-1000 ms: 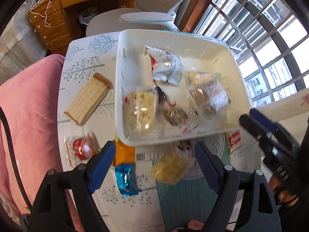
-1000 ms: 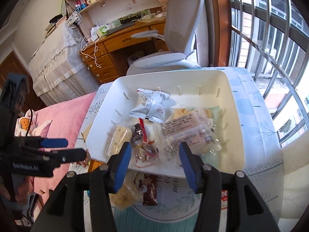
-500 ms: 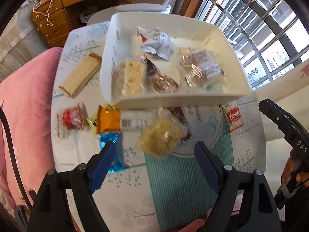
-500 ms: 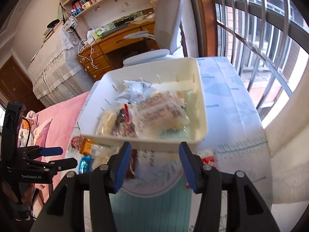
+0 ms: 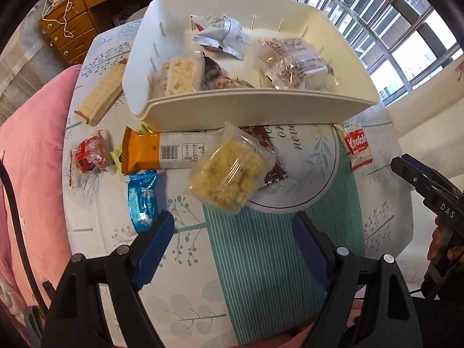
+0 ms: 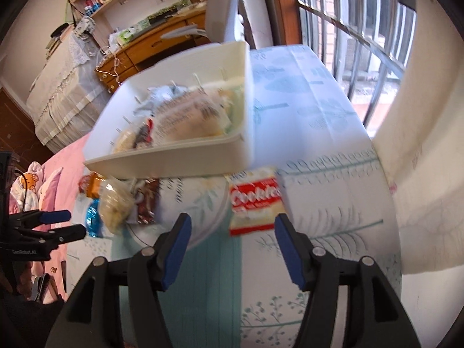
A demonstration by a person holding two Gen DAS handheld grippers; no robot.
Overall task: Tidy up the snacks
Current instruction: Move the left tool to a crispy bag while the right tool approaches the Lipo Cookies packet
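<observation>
Between the fingers of the right gripper (image 6: 232, 243), which have just been opening and now stand apart with nothing gripped, lies a red-and-white cookie packet (image 6: 255, 203) flat on the bench (image 6: 319, 133). The pads do not touch it. The left gripper (image 5: 232, 249) is likewise wide open and empty, poised above the striped green part of the bench cloth, with a clear bag of yellow puffed pieces (image 5: 229, 171) just beyond its fingertips.

Further out, the loose snacks sit against the near wall of a white tray (image 5: 249, 107): an orange-and-white bar (image 5: 162, 152) with a barcode, a dark brown sachet (image 5: 272, 159) partly under the yellow bag, a blue foil packet (image 5: 142, 200), a red-wrapped sweet (image 5: 88, 156), and a wafer block (image 5: 101, 92) beside the tray's left wall. The tray already holds several packets, including a silver pouch (image 5: 220, 34) and a clear-wrapped pastry (image 5: 293, 61).

Judged step: approach to the next pick, with roughly half the snacks yet to be moved in. The right gripper appears set on the cookie packet; the next move calls for lowering until the pads straddle its thin edges, closing, then lifting over the tray wall.

Legible writing: "Cookies" on the red packet, blurred; "DAS" on the right gripper body; "GenRobot.AI" on the left one. Other print is too small to read.
</observation>
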